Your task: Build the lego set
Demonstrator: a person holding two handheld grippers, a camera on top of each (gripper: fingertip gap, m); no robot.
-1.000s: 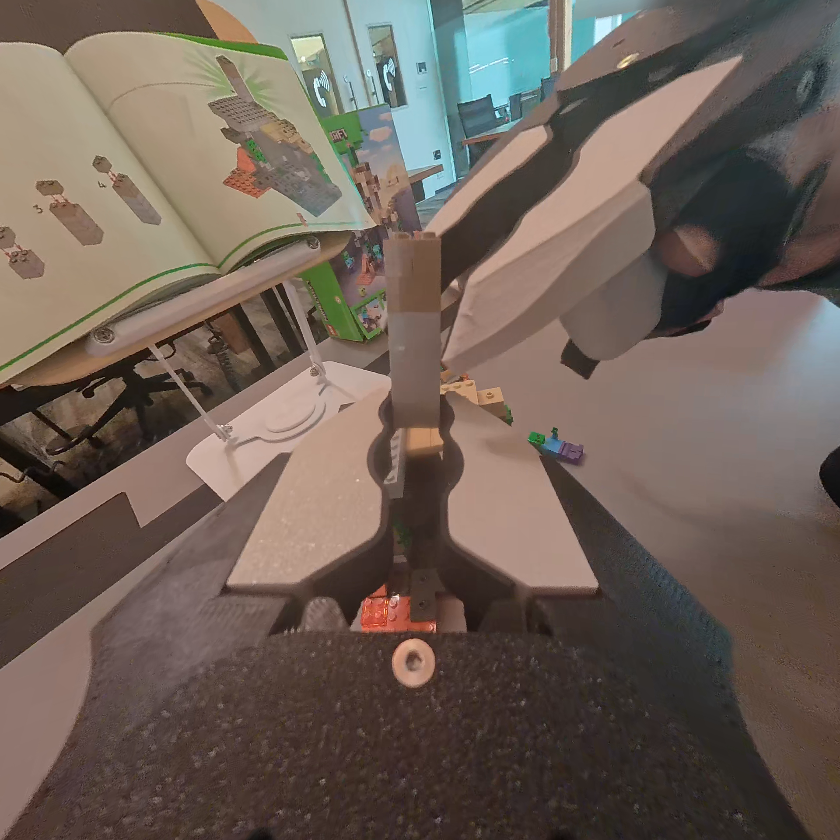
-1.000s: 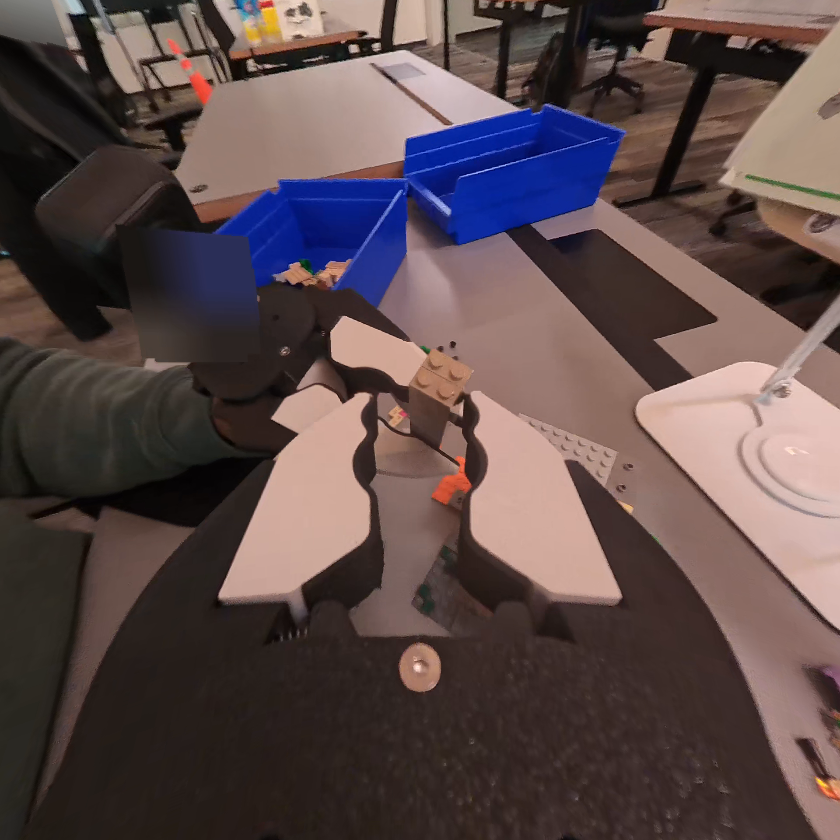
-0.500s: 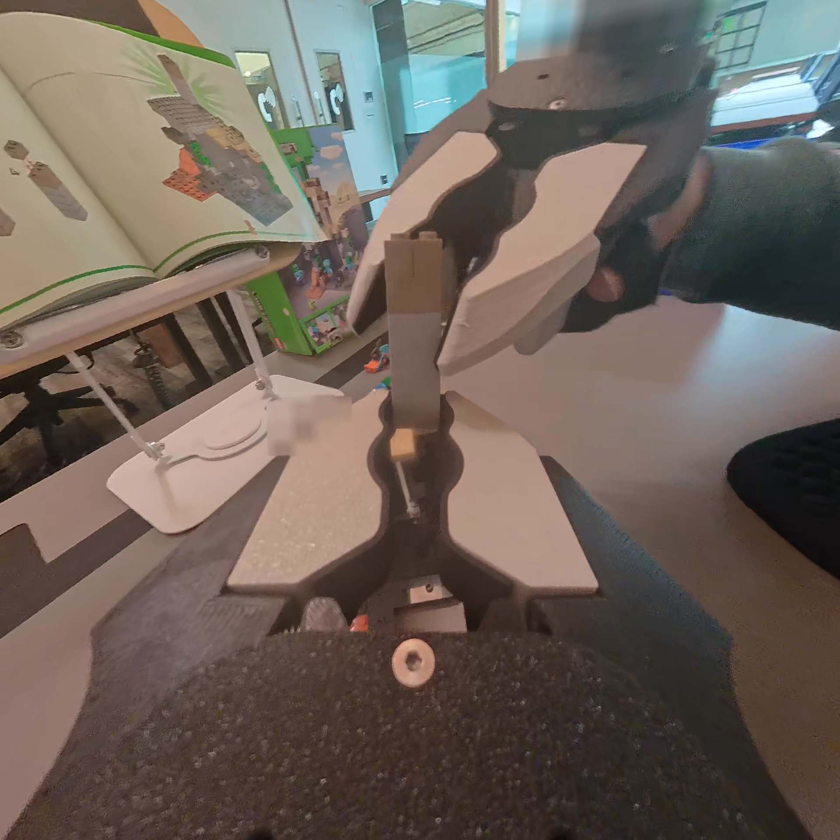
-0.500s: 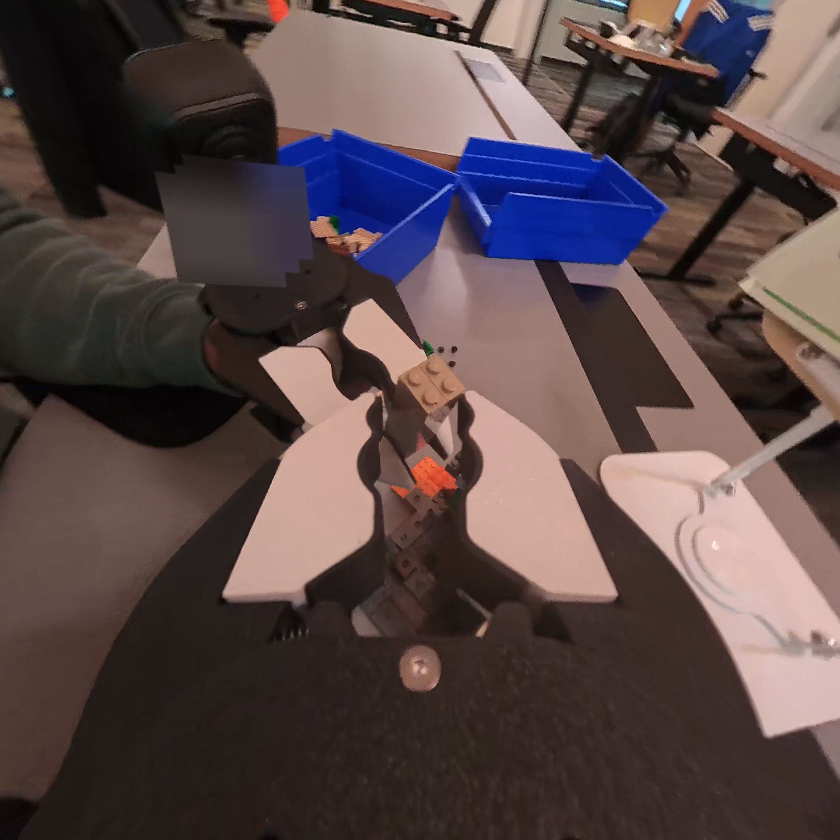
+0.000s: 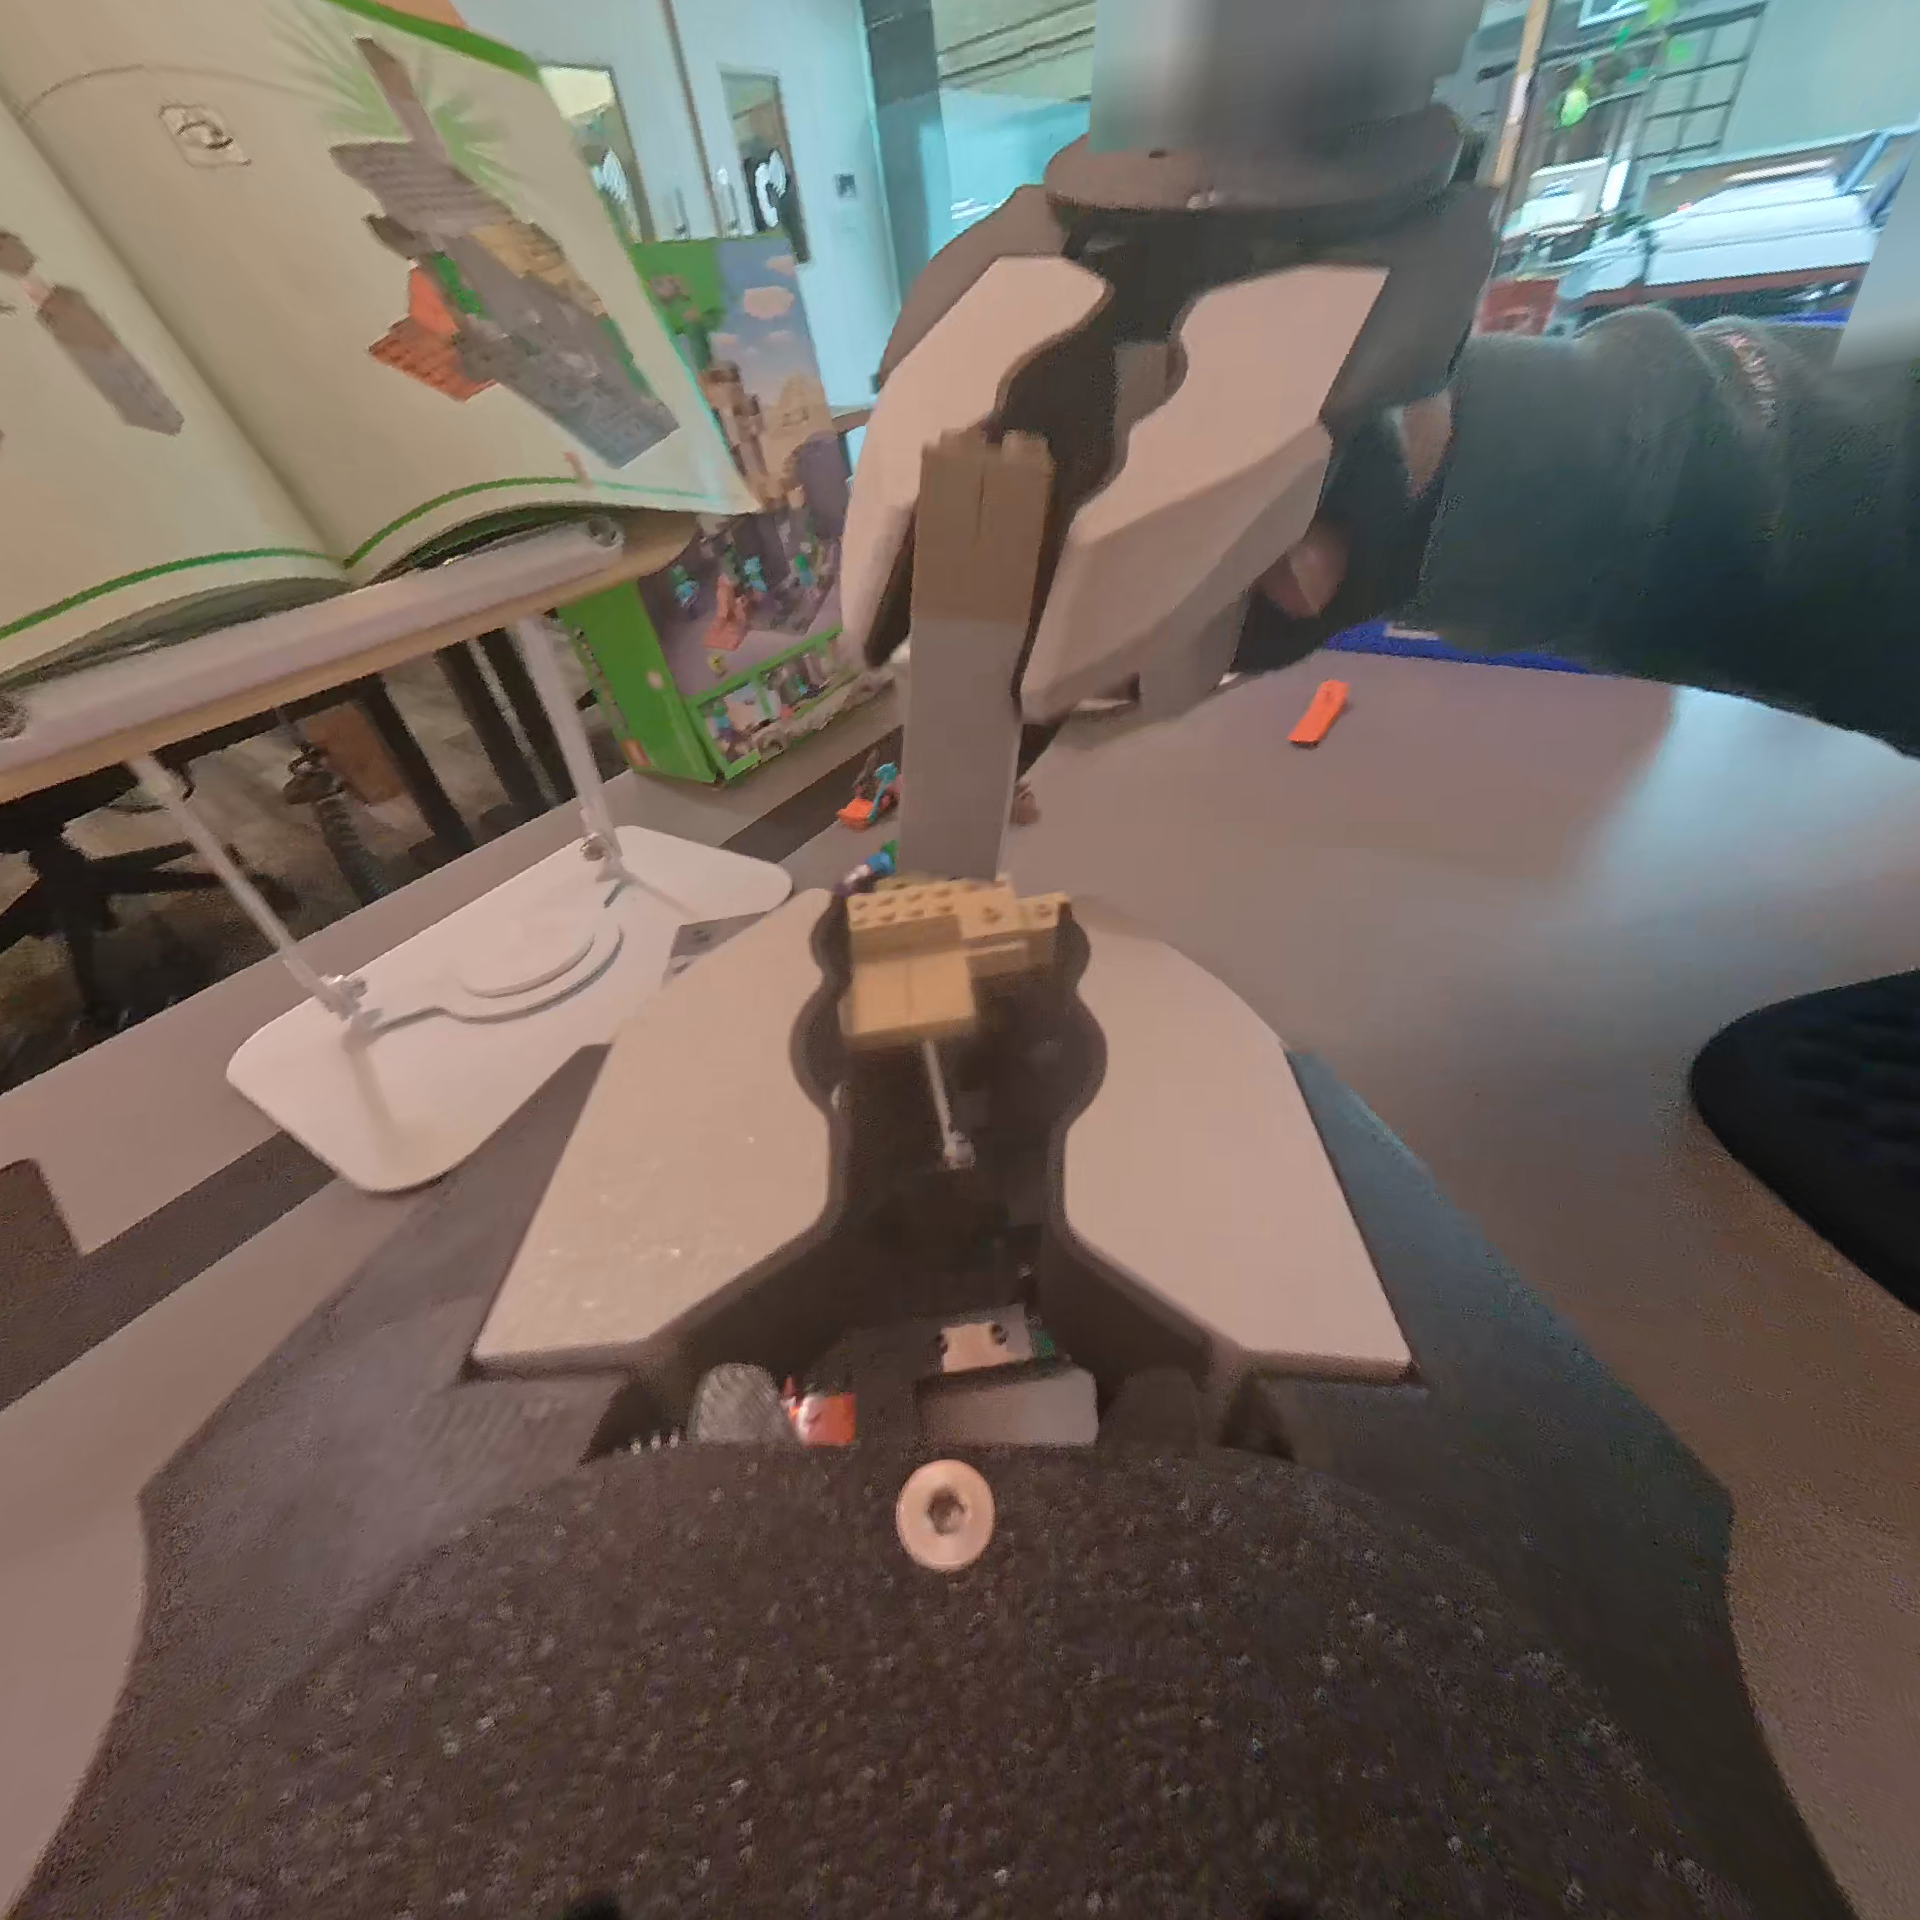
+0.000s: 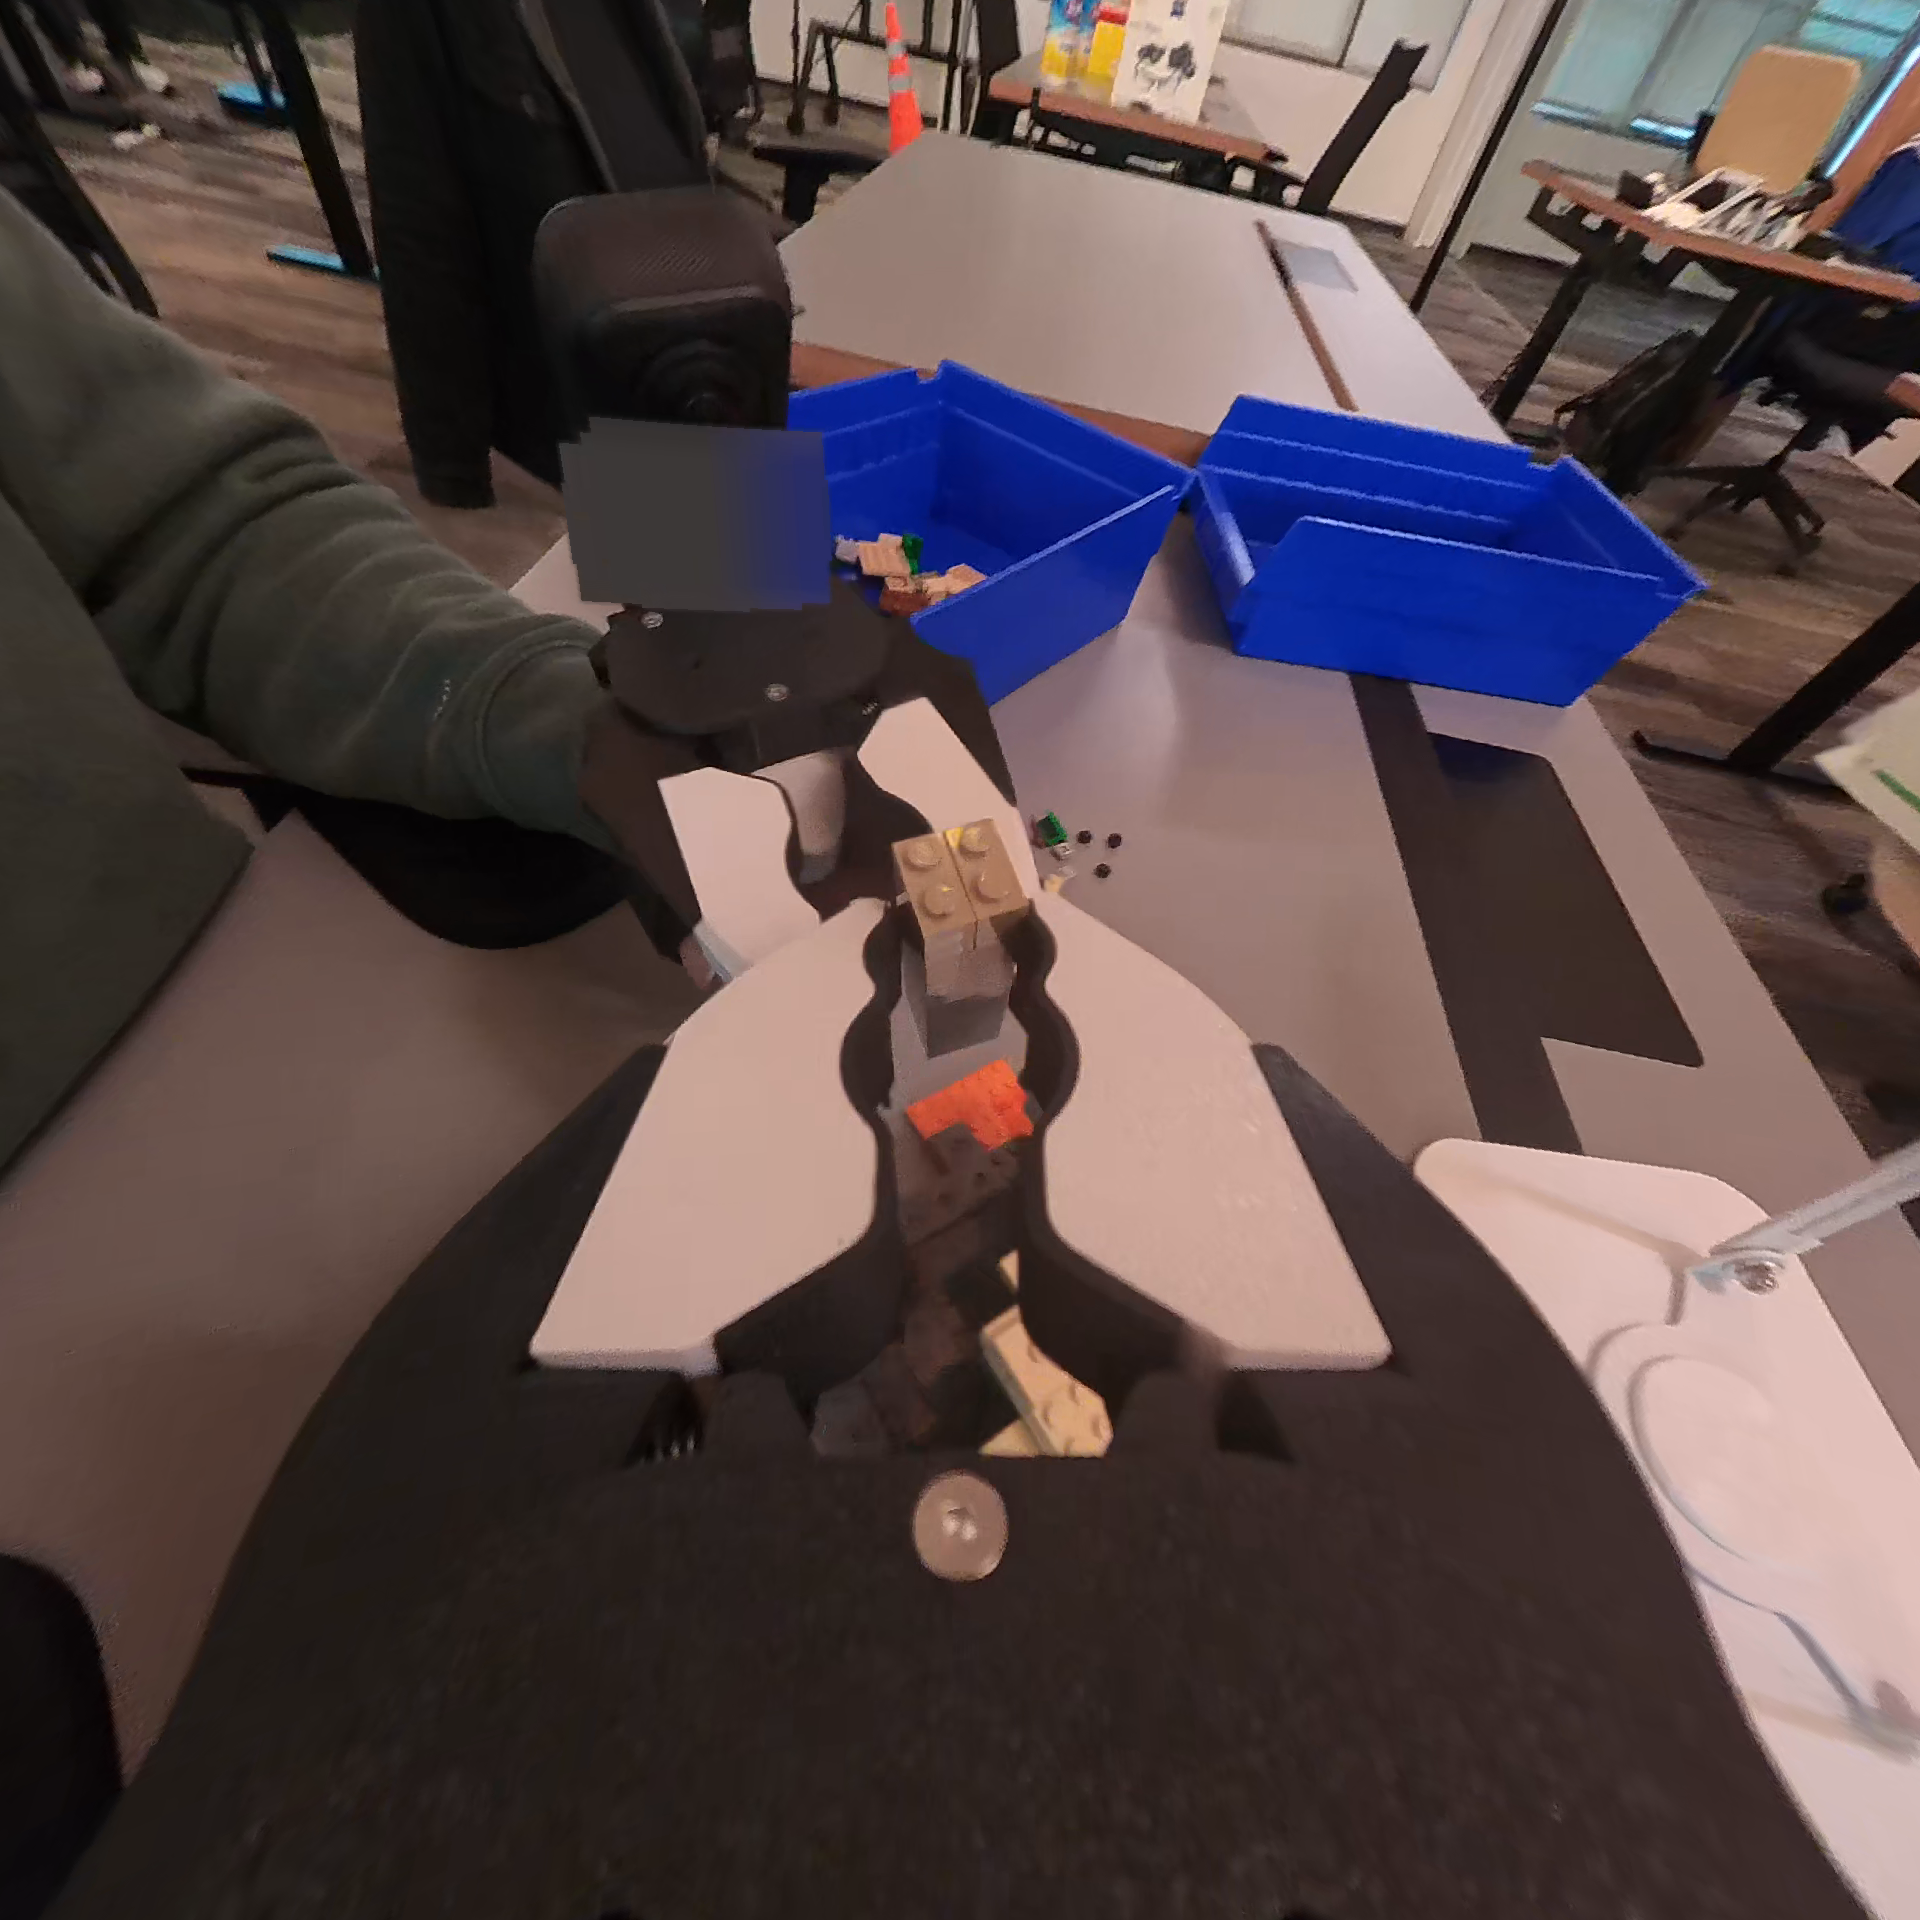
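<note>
Two blue bins sit side by side at the far end of my table point(image 6: 1299, 831). The nearer blue bin point(image 6: 1039, 540) holds a small heap of tan, brown and green bricks point(image 6: 904, 566); the farther blue bin point(image 6: 1455, 561) shows nothing inside from here.

My right gripper point(image 6: 961, 966) is clamped on the grey-and-tan brick column point(image 6: 961, 956), its pads pressing both sides near the top. The column rises from a brick model with an orange patch point(image 6: 977, 1107) below.

My left gripper point(image 5: 951, 935) has its fingers apart around the tan bricks point(image 5: 940, 956) at the column's foot; I cannot tell whether they touch.

An open instruction book point(image 5: 260, 343) on a white stand point(image 5: 416, 1039) lies to my left, a green box point(image 5: 727, 623) behind it.
</note>
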